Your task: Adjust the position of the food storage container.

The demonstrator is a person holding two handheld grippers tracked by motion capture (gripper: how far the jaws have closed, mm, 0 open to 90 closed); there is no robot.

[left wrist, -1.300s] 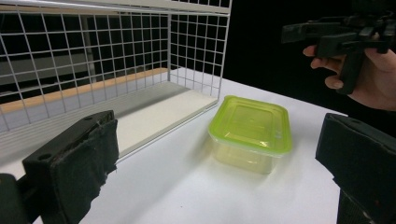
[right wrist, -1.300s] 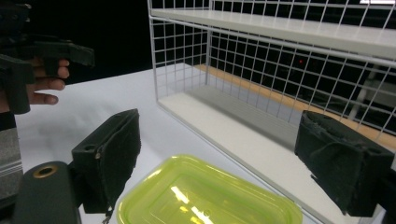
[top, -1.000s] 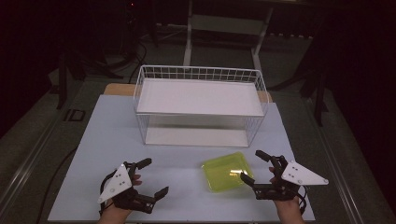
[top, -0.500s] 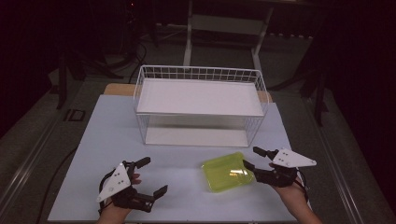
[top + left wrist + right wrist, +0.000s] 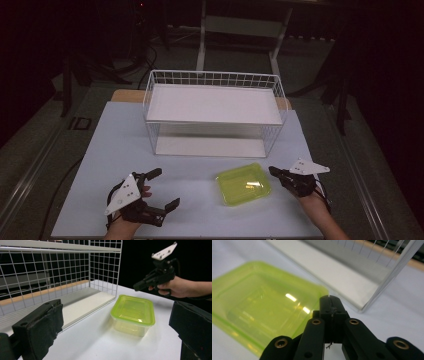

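Dark room around a pale counter (image 5: 100,150); wire basket (image 5: 215,80) with a white shelf board stands at the far side. Yellow-green plastic container (image 5: 244,184), lid on, sits flat on the counter in front of the basket, right of centre, apart from the wire.

What changed: a second ago the right gripper (image 5: 274,171) sat behind the container's right corner with its jaws spread. Since then it has come down and in toward the container's right edge, and the jaws have just been closing; they are now pressed together with nothing between them. The right gripper view shows the tips meeting just at the container's (image 5: 262,310) near corner; I can't tell if they touch the rim. The left gripper view puts the right gripper (image 5: 137,286) slightly above and beyond the container (image 5: 133,313).

Left gripper (image 5: 162,192) hasn't shifted: jaws spread wide, empty, resting near the counter's front-left, well apart from the container.

Read: closed tips at the edge look like a setup to nudge or push the container, not pinch it. Nothing grasped yet; the container is unmoved across the three high views.
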